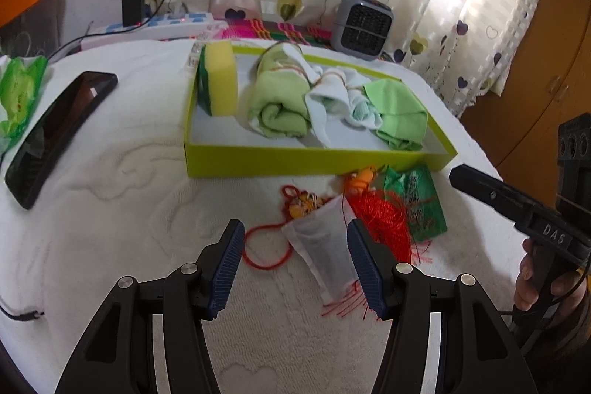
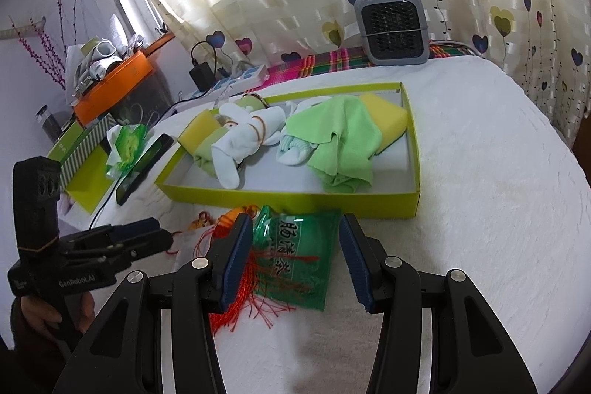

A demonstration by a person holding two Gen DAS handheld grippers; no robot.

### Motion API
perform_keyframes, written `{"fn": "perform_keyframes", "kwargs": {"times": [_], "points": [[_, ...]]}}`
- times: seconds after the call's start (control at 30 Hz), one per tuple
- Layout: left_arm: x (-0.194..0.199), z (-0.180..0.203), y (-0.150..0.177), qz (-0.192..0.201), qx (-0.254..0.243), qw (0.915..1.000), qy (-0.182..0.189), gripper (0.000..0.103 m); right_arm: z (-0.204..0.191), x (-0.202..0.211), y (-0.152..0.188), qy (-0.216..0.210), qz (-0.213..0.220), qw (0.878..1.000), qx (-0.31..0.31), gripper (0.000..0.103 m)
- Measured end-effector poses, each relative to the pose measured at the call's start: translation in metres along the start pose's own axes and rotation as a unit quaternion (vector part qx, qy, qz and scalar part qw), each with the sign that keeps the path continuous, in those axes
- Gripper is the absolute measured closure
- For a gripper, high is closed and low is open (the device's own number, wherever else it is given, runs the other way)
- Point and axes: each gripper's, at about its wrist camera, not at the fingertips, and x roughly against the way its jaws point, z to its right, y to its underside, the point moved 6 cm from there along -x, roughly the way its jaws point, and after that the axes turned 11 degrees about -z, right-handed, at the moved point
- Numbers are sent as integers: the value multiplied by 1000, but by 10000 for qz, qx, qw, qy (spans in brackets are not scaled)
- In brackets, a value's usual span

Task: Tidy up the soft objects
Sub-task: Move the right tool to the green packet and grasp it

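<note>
The left gripper (image 1: 295, 264) has its jaws apart, nothing pinched. Between them lies a white sachet (image 1: 325, 246), its far corner pointing ahead, its near end close to the right-hand pad; whether that pad touches it cannot be told. A red cord loop (image 1: 264, 246) lies just ahead of the left-hand pad, and a red tassel (image 1: 384, 220) spreads beyond the right-hand one.

The right gripper (image 2: 295, 261) is also spread wide and grips nothing. A green packet (image 2: 299, 261) lies flat between its pads, nearer the left one, with tassel strands draped over it.

Straight ahead of both tools sits the lime tray (image 1: 314, 161), already holding a sponge (image 1: 219, 84), a rolled towel (image 1: 277, 98), white socks (image 1: 332, 102) and a green cloth (image 1: 399, 109). All rest on a white bedcover (image 1: 129, 172).
</note>
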Motion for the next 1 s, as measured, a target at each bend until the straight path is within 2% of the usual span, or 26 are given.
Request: {"fn": "perform_keyframes", "kwargs": {"times": [0.13,0.37,0.63,0.8,0.93,1.0], "points": [[-4,4,3,-81,-41,10000,27,46,-1,0,1,-28,0,10000,3,53],[-16,9,7,-264,-135,9994,-158,46,1,-5,4,-9,-67,10000,-31,53],[-20,11,5,-288,-86,9991,-306,46,12,-10,6,-4,-157,9996,-214,53],[-21,16,5,-273,-172,9980,-536,46,23,-15,6,-169,-256,9982,-508,53],[-21,15,4,-267,-108,9981,-551,57,25,-23,6,-447,-433,9960,-648,53],[-21,14,4,-264,-101,9979,-579,58,25,-26,4,-528,-475,9951,-691,53]]}}
